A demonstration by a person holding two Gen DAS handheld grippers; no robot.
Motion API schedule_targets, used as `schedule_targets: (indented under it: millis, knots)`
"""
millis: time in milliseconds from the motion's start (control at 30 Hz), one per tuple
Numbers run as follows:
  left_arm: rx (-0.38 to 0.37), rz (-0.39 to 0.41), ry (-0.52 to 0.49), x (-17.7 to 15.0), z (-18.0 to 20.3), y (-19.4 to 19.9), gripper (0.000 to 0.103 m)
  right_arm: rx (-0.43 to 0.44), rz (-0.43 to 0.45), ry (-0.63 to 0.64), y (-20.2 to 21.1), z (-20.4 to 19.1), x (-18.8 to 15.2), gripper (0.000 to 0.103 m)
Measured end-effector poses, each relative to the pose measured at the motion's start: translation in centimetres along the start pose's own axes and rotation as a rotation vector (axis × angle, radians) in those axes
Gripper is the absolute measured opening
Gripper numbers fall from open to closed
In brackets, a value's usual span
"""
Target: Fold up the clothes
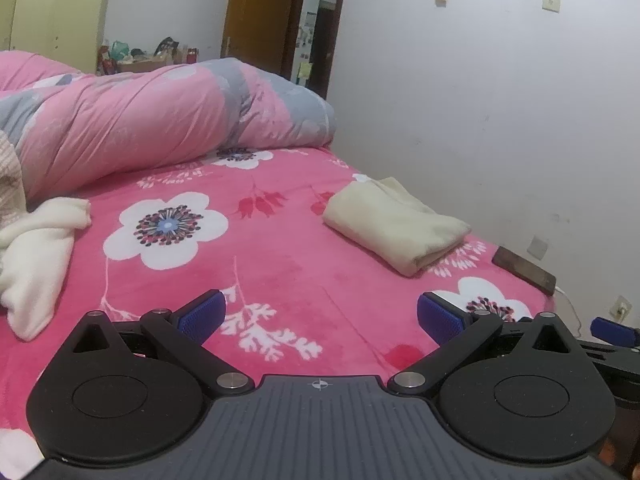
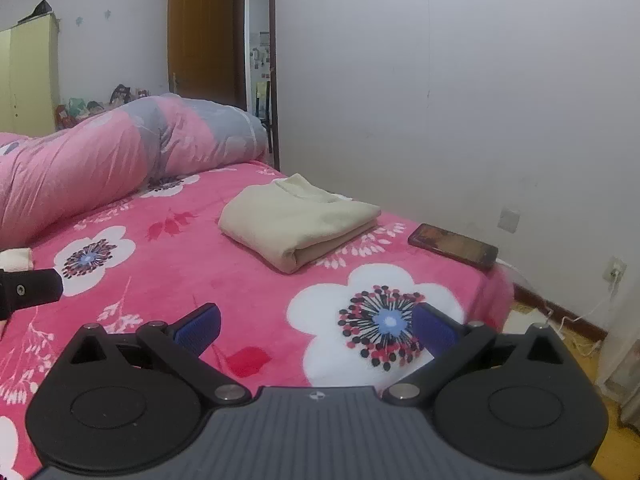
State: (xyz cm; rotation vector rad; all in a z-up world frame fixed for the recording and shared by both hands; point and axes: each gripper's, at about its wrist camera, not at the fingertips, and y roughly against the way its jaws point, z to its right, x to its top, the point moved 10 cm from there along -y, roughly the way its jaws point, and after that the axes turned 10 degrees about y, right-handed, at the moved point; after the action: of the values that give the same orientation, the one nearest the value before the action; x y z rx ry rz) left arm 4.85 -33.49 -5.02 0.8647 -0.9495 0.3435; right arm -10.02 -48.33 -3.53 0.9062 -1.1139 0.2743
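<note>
A folded cream garment (image 1: 394, 224) (image 2: 298, 222) lies on the pink flowered bed cover (image 1: 280, 264) (image 2: 192, 256), toward its right side. A white garment (image 1: 36, 256) lies crumpled at the left edge of the left wrist view; only a scrap of it (image 2: 16, 259) shows in the right wrist view. My left gripper (image 1: 320, 318) hovers open over the cover, short of the folded garment, with nothing between its blue pads. My right gripper (image 2: 316, 328) is open too, above a large white flower print, and holds nothing. A blue tip of the right gripper (image 1: 614, 330) shows at the far right.
A rolled pink and grey quilt (image 1: 160, 120) (image 2: 120, 152) fills the back of the bed. A dark phone (image 2: 454, 245) (image 1: 524, 270) lies near the bed's right edge by the white wall (image 2: 480, 100). A cable and wall socket (image 2: 614, 270) sit beyond it. An open door (image 2: 200, 32) is behind.
</note>
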Motion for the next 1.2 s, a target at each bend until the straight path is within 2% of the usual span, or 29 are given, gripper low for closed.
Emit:
schedule_targets:
  millis: [433, 800, 933, 1200]
  knots:
    - [0.046, 0.014, -0.058, 0.0, 0.7, -0.4, 0.103, -0.034, 0.001, 0.008, 0.0, 0.8, -0.2, 0.103]
    - [-0.010, -0.021, -0.056, -0.8, 1.6, -0.4, 0.103, -0.030, -0.004, -0.010, -0.1, 1.5, -0.8, 0.103]
    - [0.000, 0.000, -0.080, -0.7, 1.8, 0.0, 0.103, -0.022, -0.011, -0.020, -0.1, 1.5, -1.0, 0.103]
    - [0.007, -0.007, -0.032, -0.4, 1.2, -0.3, 0.103, -0.007, -0.031, -0.004, 0.0, 1.2, -1.0, 0.103]
